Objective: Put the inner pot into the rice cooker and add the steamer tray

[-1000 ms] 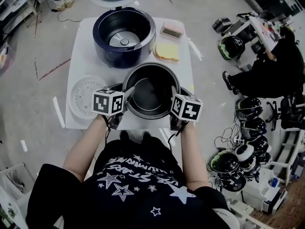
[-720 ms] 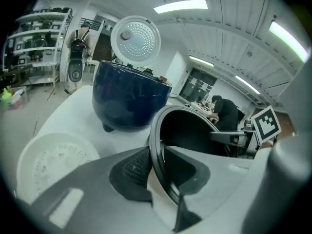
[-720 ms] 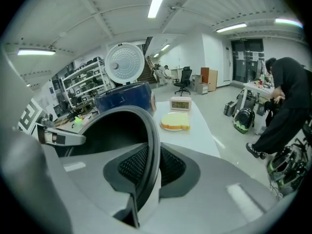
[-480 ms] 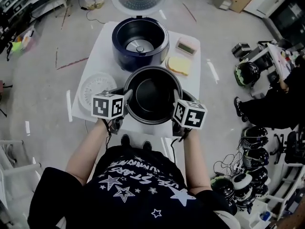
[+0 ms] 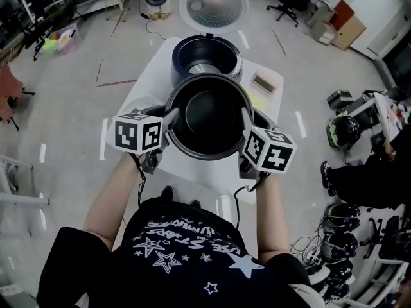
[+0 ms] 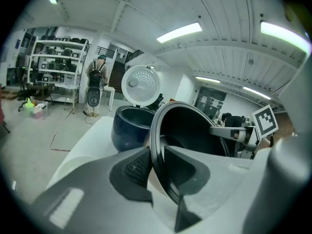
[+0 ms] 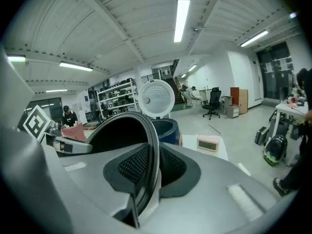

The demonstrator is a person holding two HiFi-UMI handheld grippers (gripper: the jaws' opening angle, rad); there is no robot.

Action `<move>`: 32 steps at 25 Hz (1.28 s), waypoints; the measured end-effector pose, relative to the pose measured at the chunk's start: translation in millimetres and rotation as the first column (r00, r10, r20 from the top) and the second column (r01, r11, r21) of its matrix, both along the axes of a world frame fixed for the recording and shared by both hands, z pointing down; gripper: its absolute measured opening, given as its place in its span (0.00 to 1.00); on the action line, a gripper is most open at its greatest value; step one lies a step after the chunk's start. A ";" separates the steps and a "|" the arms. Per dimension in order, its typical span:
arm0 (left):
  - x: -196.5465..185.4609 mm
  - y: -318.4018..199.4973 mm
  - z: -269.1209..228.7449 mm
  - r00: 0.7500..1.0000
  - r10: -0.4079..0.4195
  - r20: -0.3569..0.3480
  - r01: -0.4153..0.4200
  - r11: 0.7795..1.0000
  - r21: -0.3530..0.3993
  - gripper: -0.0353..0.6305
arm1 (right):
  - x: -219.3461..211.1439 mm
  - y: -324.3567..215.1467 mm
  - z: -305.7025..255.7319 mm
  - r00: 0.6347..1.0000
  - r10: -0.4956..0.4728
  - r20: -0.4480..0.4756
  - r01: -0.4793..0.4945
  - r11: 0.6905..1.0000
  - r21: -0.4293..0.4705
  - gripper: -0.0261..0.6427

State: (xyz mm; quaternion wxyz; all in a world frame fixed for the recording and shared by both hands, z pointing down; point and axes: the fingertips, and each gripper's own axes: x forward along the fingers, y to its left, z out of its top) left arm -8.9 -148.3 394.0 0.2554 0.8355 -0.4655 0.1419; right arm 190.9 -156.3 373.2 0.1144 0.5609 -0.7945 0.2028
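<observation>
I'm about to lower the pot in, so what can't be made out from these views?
Dark blue rice cooker: in the head view the black round inner pot covers its near rim and most of its cavity.
Pot's underside: in no view, so clearance over the cooker can't be judged.
White steamer tray: in no view; the left gripper, its cube and the pot cover the table at left.

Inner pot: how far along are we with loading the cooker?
Done: the dark blue rice cooker has its white lid open and its cavity is empty. In hand: the left gripper and right gripper are each clamped on the rim of the dark round metal inner pot, held above the white table. Left: lower the pot in, then add the steamer tray, hardly visible now.
</observation>
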 end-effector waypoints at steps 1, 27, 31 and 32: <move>-3.1 -1.1 -6.5 1.000 -0.009 0.001 0.009 1.000 0.016 0.17 | -3.0 -2.0 -5.4 1.000 -0.010 0.005 0.010 1.000 0.012 0.16; -61.7 -164.3 -109.7 0.985 0.149 -0.083 -0.136 0.980 0.143 0.16 | -63.2 -127.7 -105.2 0.991 0.115 0.060 -0.124 0.979 0.159 0.16; -59.3 -191.2 -114.3 0.974 0.185 -0.128 -0.170 0.978 0.124 0.16 | -61.1 -147.6 -112.9 0.984 0.168 0.064 -0.176 0.970 0.166 0.16; -59.8 -197.2 -115.9 0.972 0.192 -0.137 -0.176 0.977 0.120 0.16 | -61.8 -152.3 -115.7 0.982 0.179 0.062 -0.187 0.968 0.168 0.16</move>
